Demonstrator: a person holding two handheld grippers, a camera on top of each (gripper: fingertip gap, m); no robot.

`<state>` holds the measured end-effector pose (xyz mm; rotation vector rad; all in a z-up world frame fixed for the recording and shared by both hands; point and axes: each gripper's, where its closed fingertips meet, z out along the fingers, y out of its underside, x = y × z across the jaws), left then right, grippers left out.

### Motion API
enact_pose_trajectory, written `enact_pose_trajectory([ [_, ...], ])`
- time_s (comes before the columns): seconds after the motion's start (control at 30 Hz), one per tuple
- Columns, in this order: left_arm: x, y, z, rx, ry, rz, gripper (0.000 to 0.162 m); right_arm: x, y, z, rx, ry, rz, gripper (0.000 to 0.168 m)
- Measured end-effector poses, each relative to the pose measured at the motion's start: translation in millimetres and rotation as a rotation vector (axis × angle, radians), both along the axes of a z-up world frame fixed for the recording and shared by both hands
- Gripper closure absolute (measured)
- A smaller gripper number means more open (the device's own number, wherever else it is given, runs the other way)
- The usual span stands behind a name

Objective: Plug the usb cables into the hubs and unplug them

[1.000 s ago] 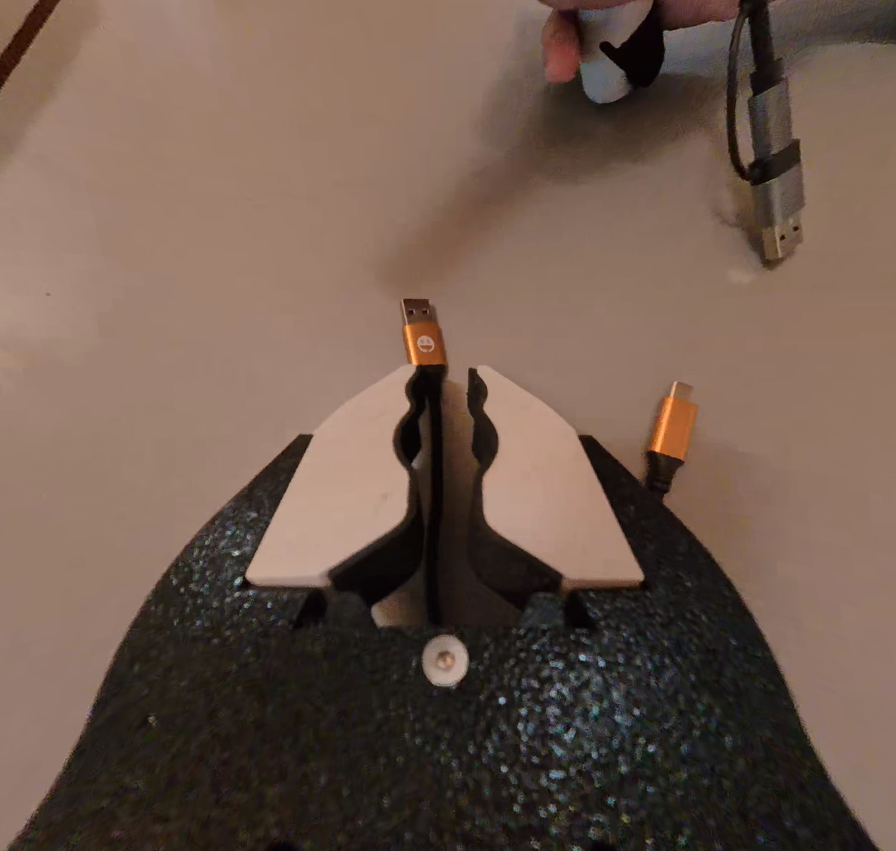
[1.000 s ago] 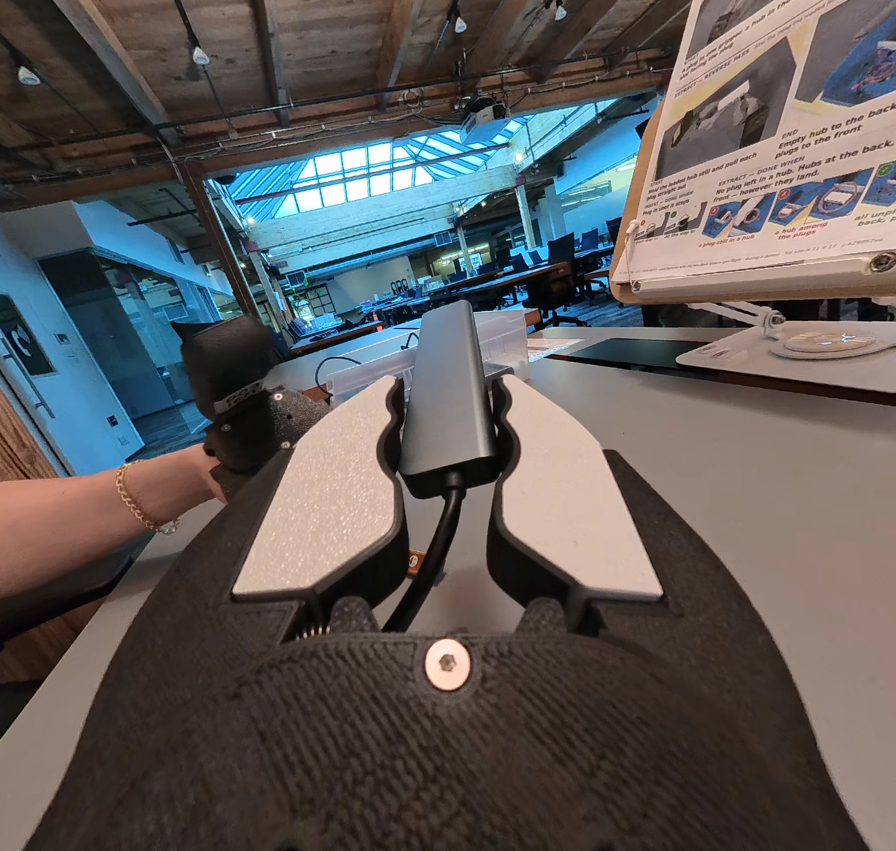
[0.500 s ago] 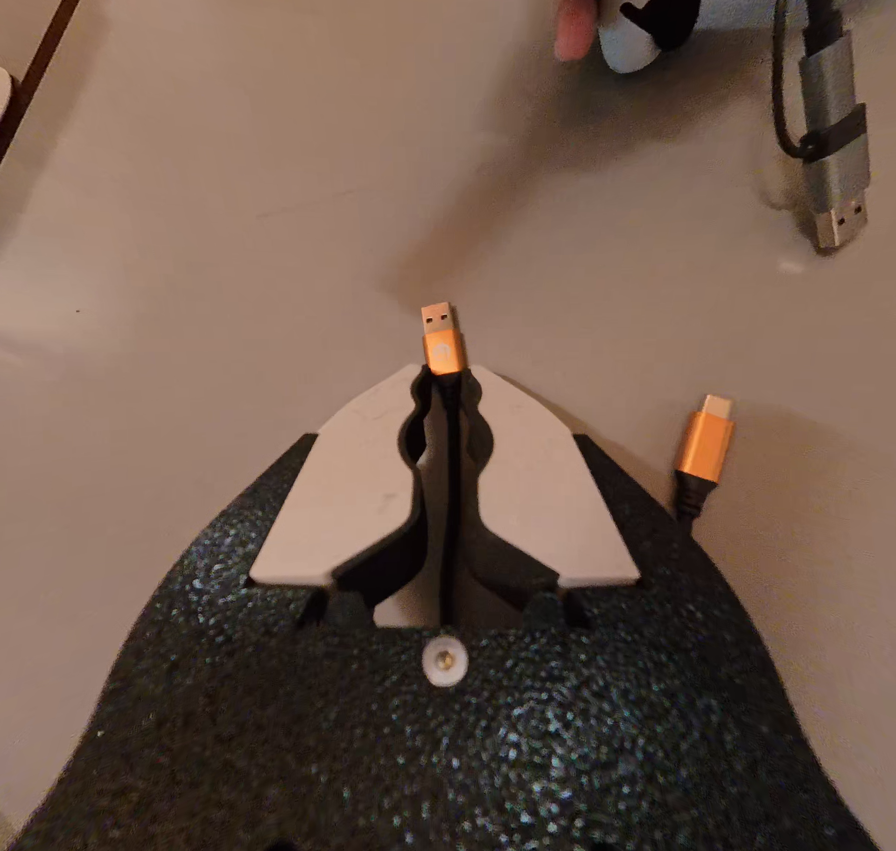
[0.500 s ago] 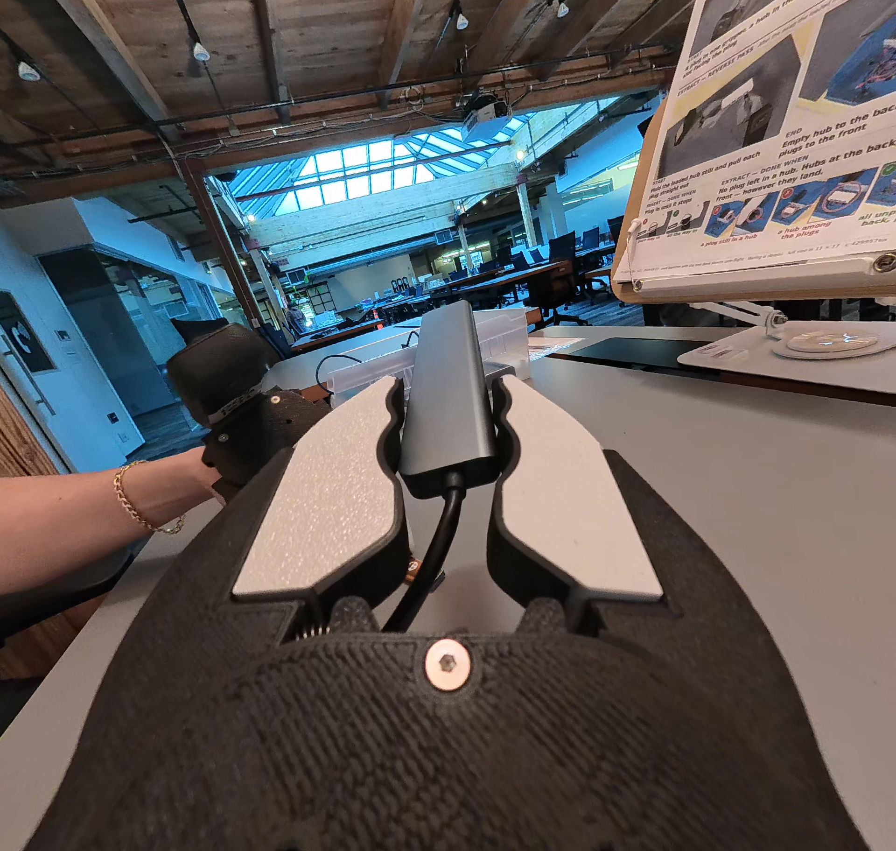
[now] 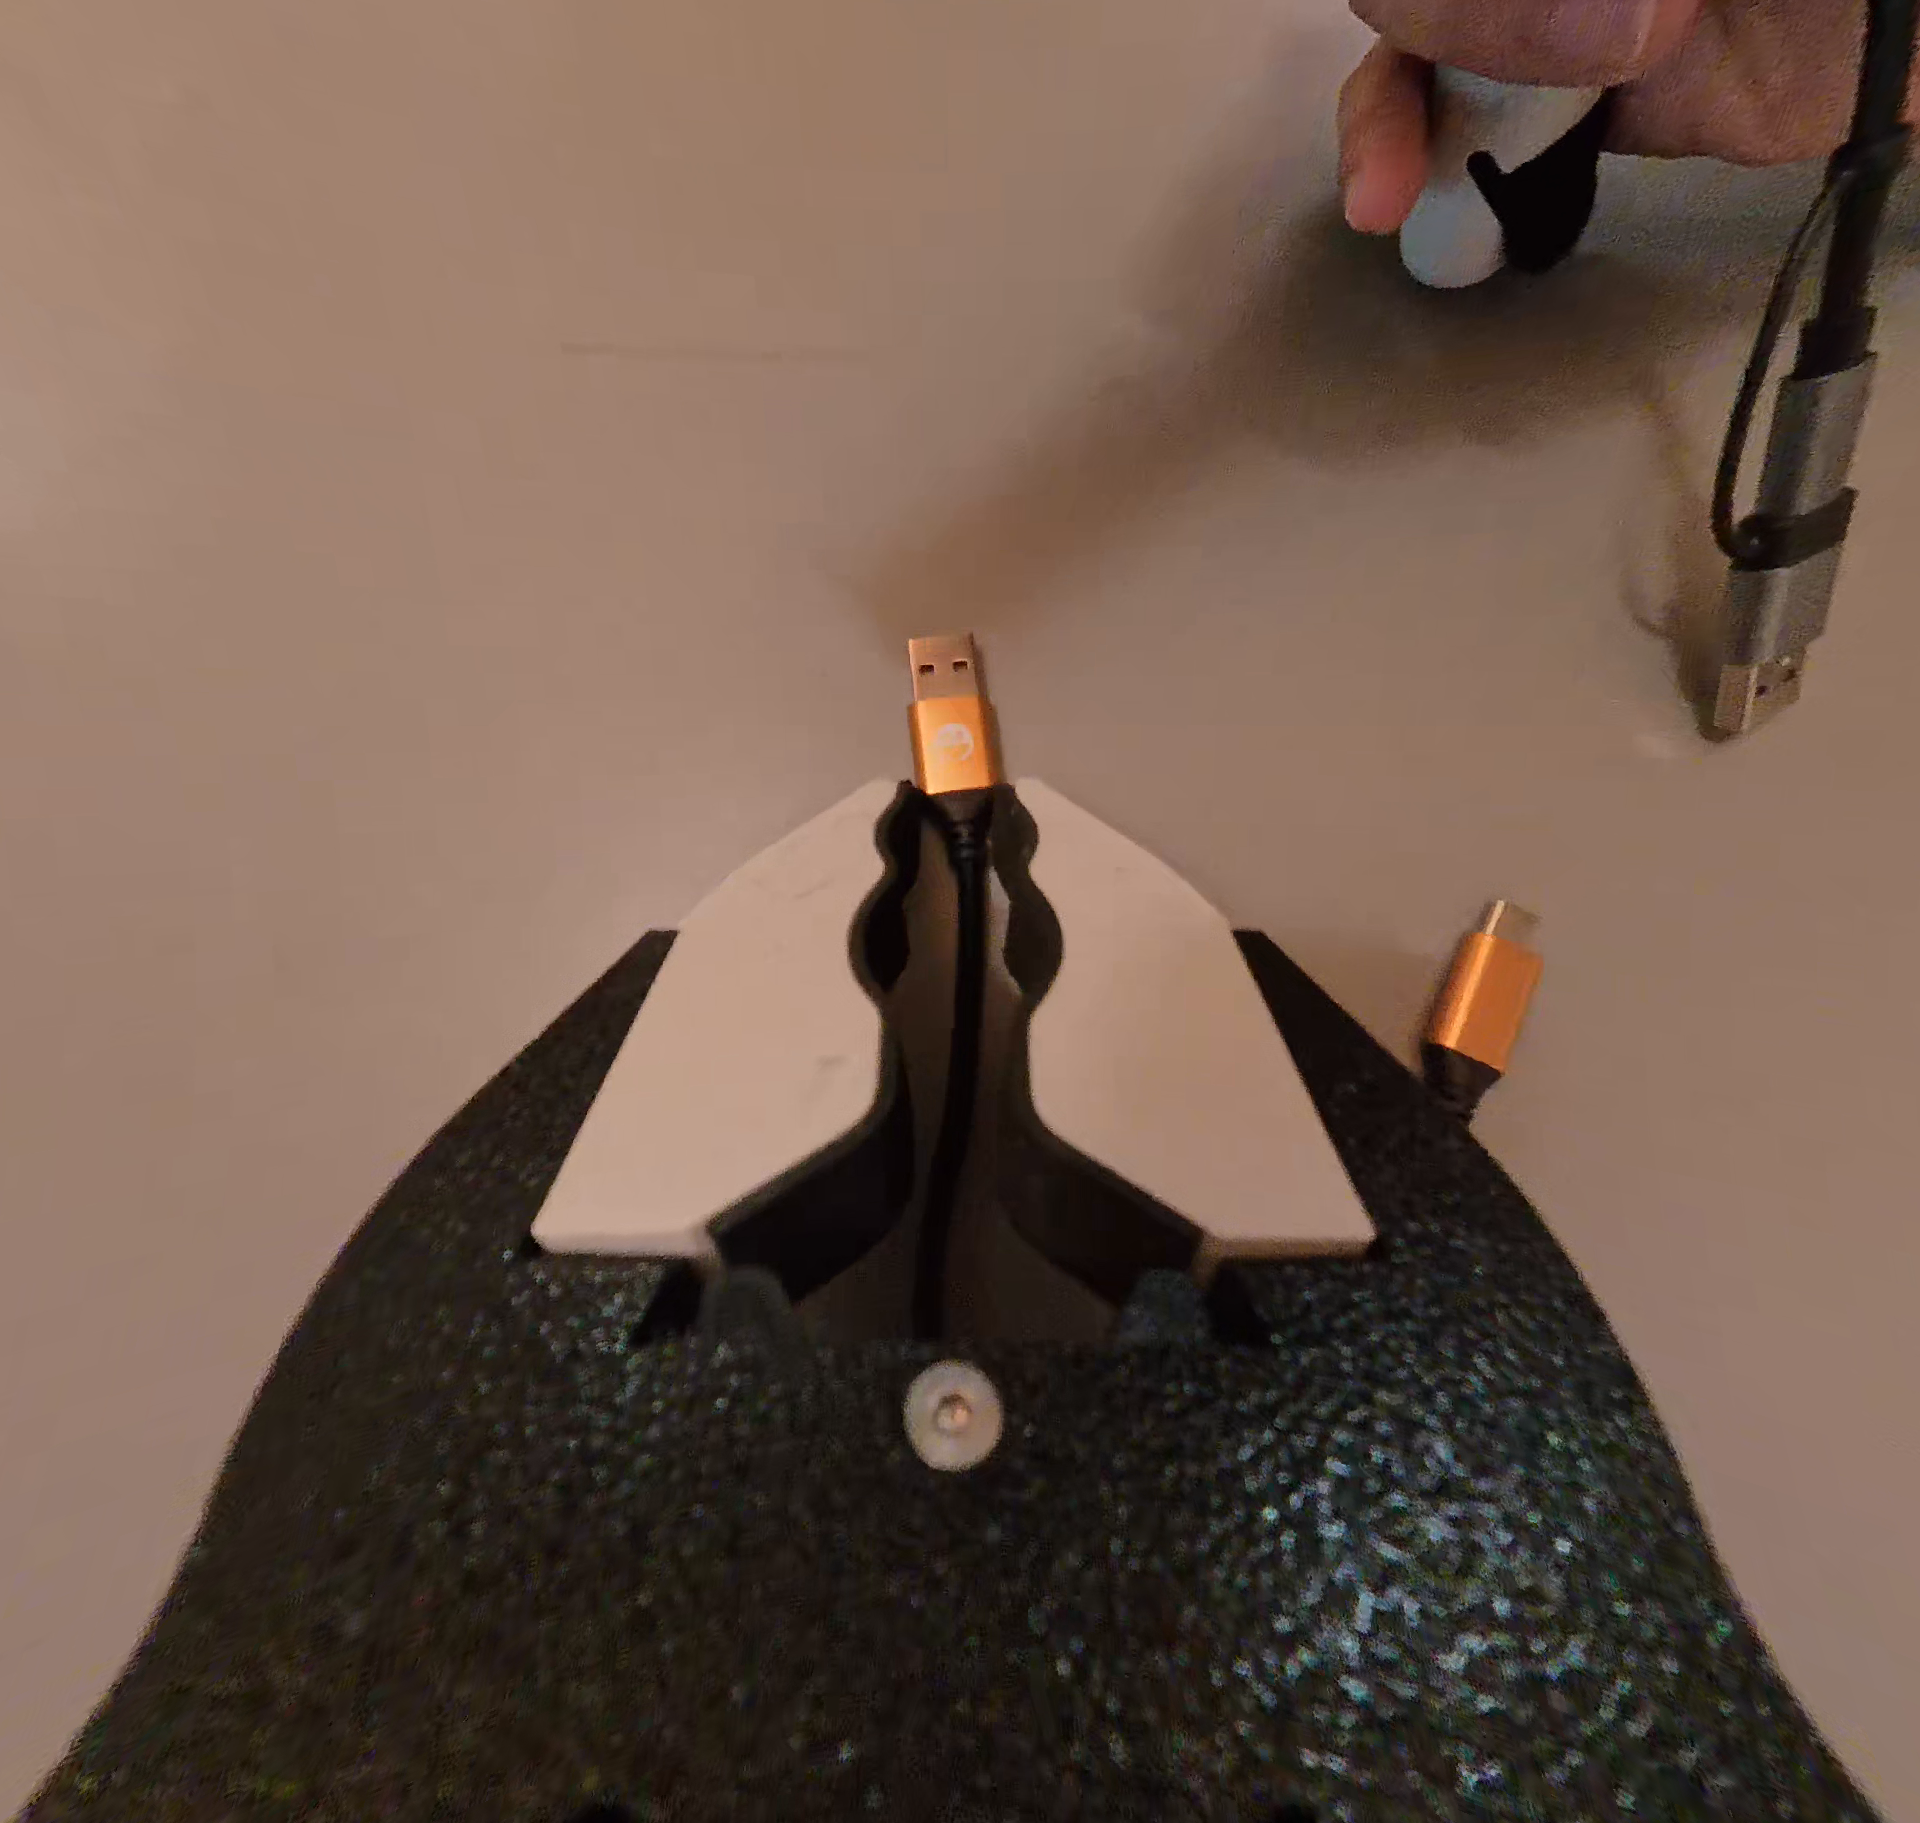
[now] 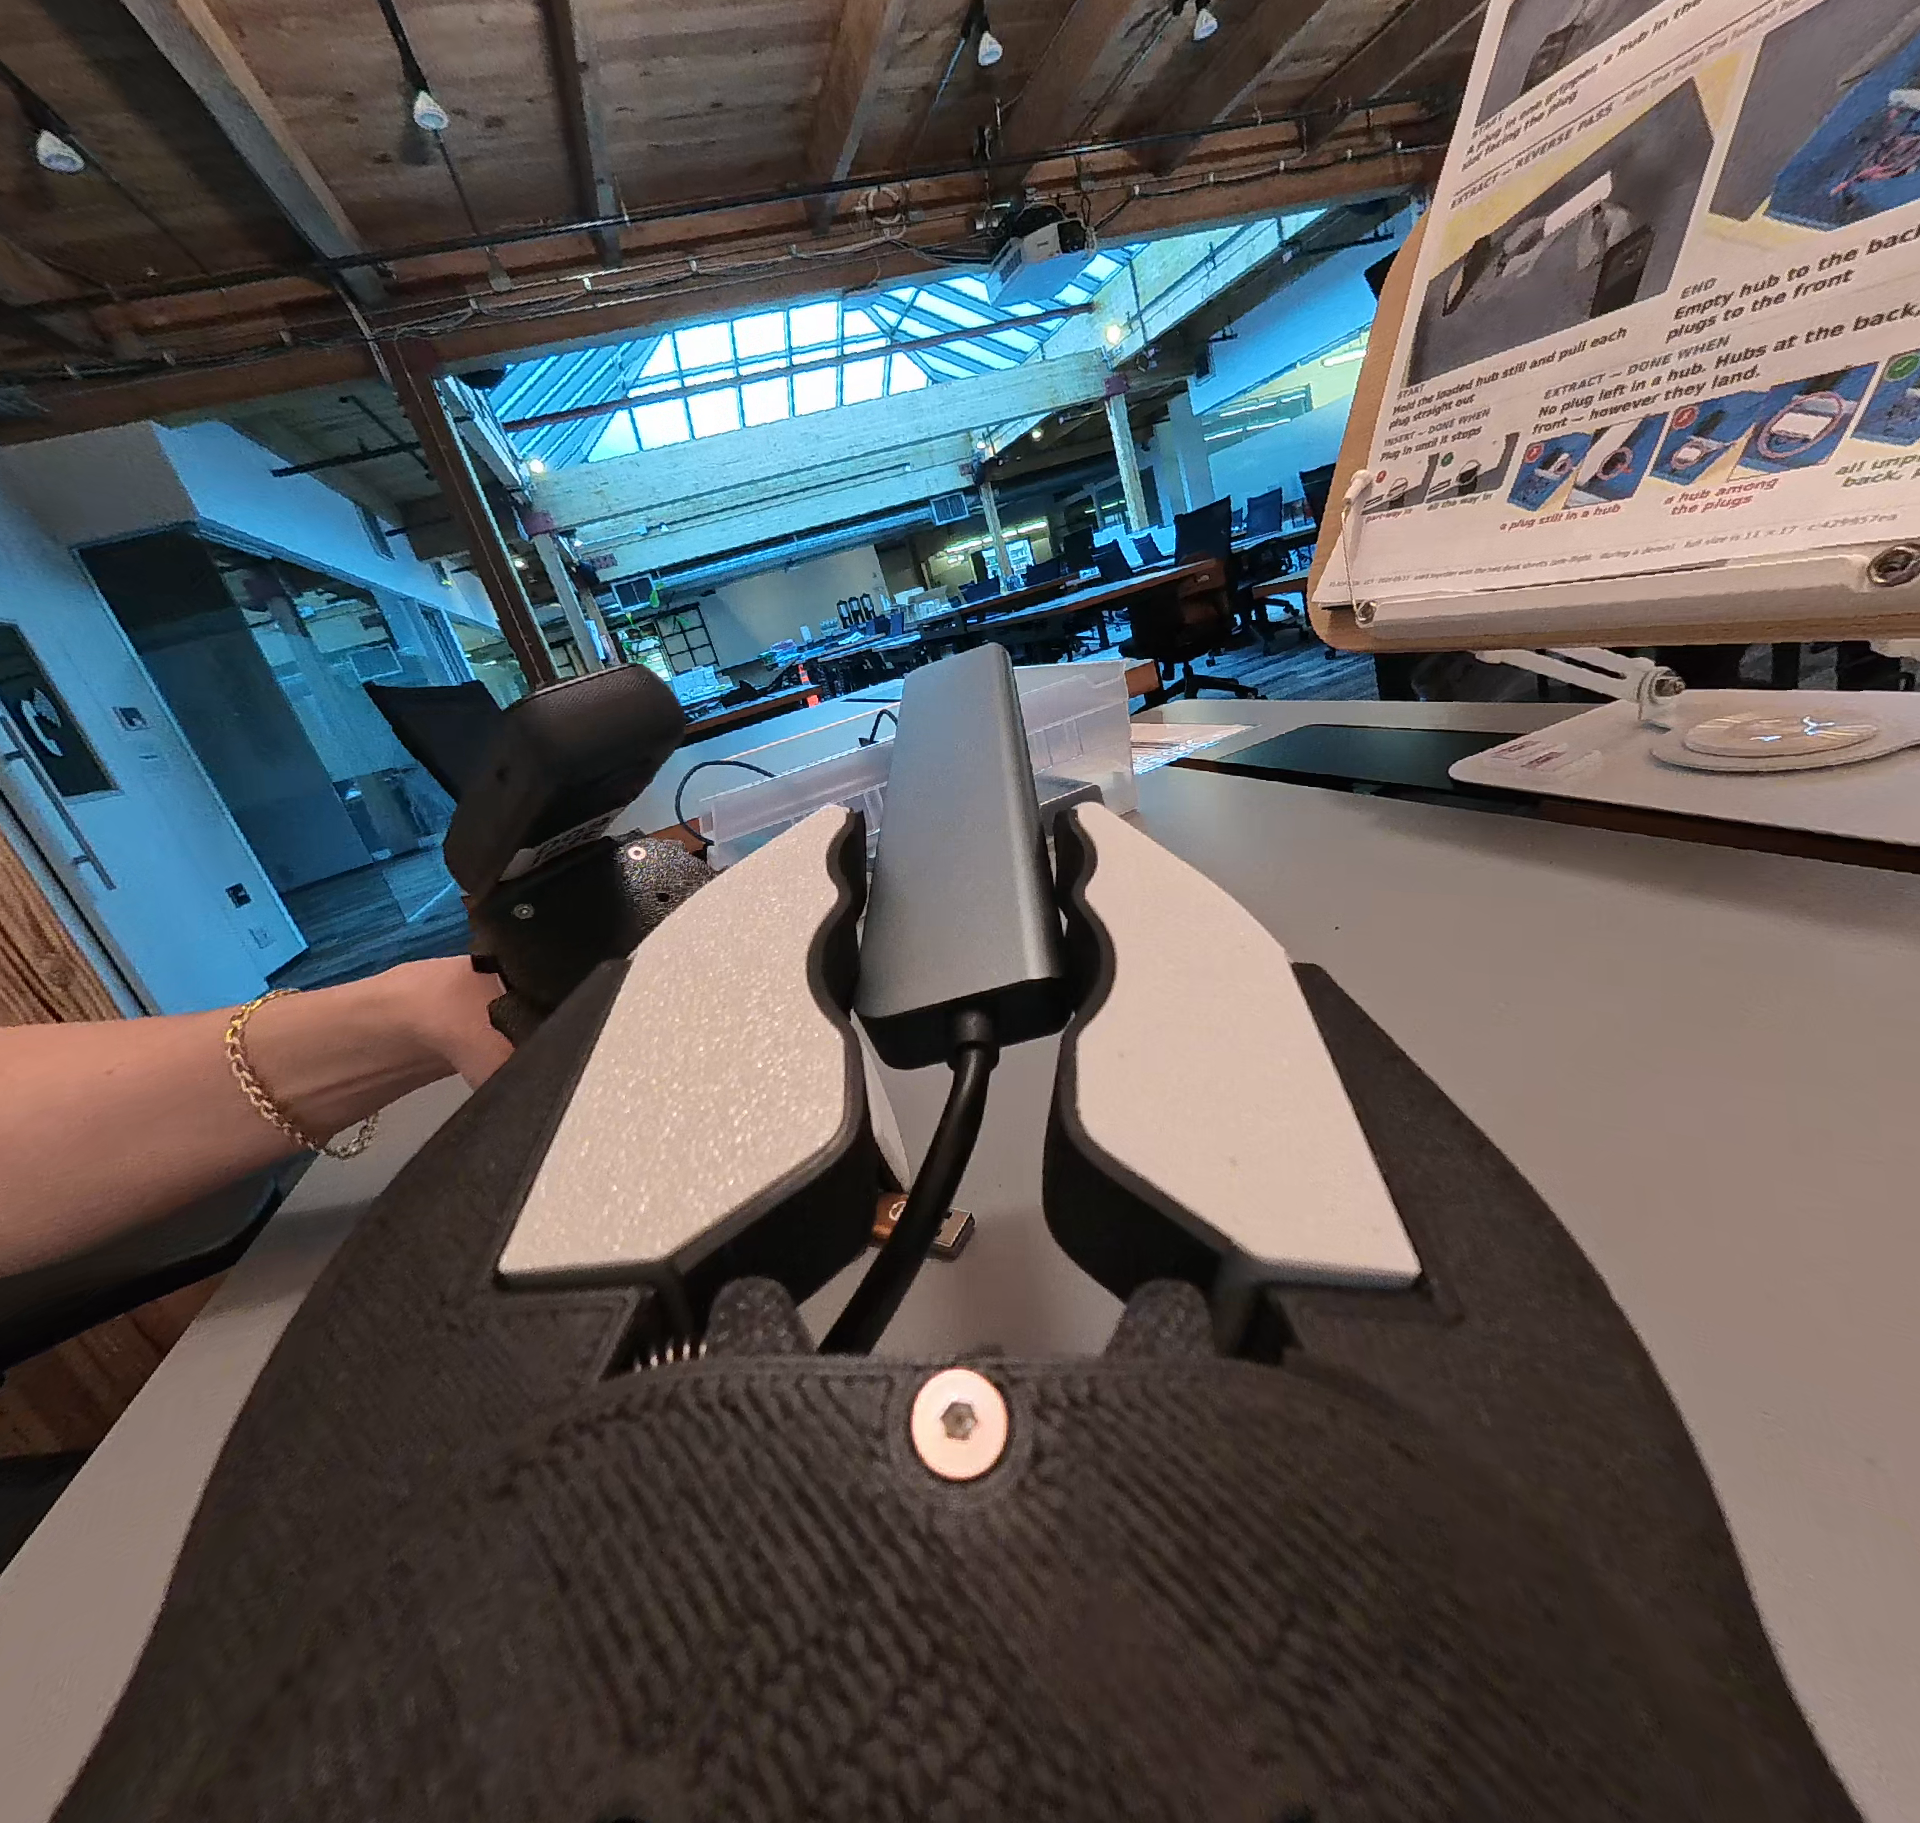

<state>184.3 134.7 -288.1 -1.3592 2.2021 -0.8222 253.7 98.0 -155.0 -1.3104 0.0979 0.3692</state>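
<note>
— Between my left fingers, what sits there, and why so far forward?

— My left gripper (image 5: pixel 954 786) is clenched on the orange plug (image 5: pixel 951 724), pinching where the black cable (image 5: pixel 951 1046) meets the collar. The metal tongue sticks out bare at twelve o'clock, so I judge nothing of mine would foul a port. The cable runs back down the channel between my fingers, which keeps the plug in line with them.

— And the other orange end?

— The small orange connector (image 5: pixel 1481 994) lies loose on the grey table (image 5: pixel 416 423) at about three o'clock, just beside my right finger, apart from it.

— Where is the hub?

— My right gripper (image 6: pixel 961 838) grasps the grey hub (image 6: pixel 961 838) by its narrow sides, tail end toward me, its own lead (image 6: pixel 925 1181) drooping between the fingers. That lead's silver plug (image 5: pixel 1756 651) hangs at one o'clock in the left view, below the hand (image 5: pixel 1558 17) on the right grip.

— Are the ports visible?

— No; I cannot tell which face they are on. The plug and hub are well apart, so insertion is not yet begun.

— The risk?

— Probably tongue orientation; I would square it before pushing.
</note>
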Motion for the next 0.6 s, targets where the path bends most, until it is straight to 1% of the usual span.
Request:
enact_pose_trajectory([
  [0.23, 0.3, 1.3, 0.2, -0.010, 0.003, 0.023, 0.149, -0.2, 0.4, -0.2, -0.003, -0.002, 0.001, 0.133],
  [0.33, 0.3, 1.4, -0.1, -0.045, 0.013, 0.035, 0.149, -0.4, 0.7, -0.4, -0.005, -0.002, 0.001, 0.133],
  [0.47, 0.4, 1.4, 0.4, -0.037, 0.007, 0.049, 0.149, -0.4, 0.7, -0.4, -0.005, -0.007, -0.005, 0.133],
  [0.53, -2.6, 0.7, 0.9, -0.059, 0.035, 0.054, 0.149, -0.4, 0.4, -0.3, -0.003, -0.007, -0.005, 0.133],
  [0.57, -4.8, 1.4, 4.6, -0.069, 0.052, 0.065, 0.149, -0.2, 0.2, -0.1, -0.002, -0.008, -0.008, 0.133],
  [0.6, -5.3, 2.0, 14.4, -0.084, 0.043, 0.086, 0.150, -0.2, 0.0, 0.0, -0.001, -0.010, -0.011, 0.133],
])
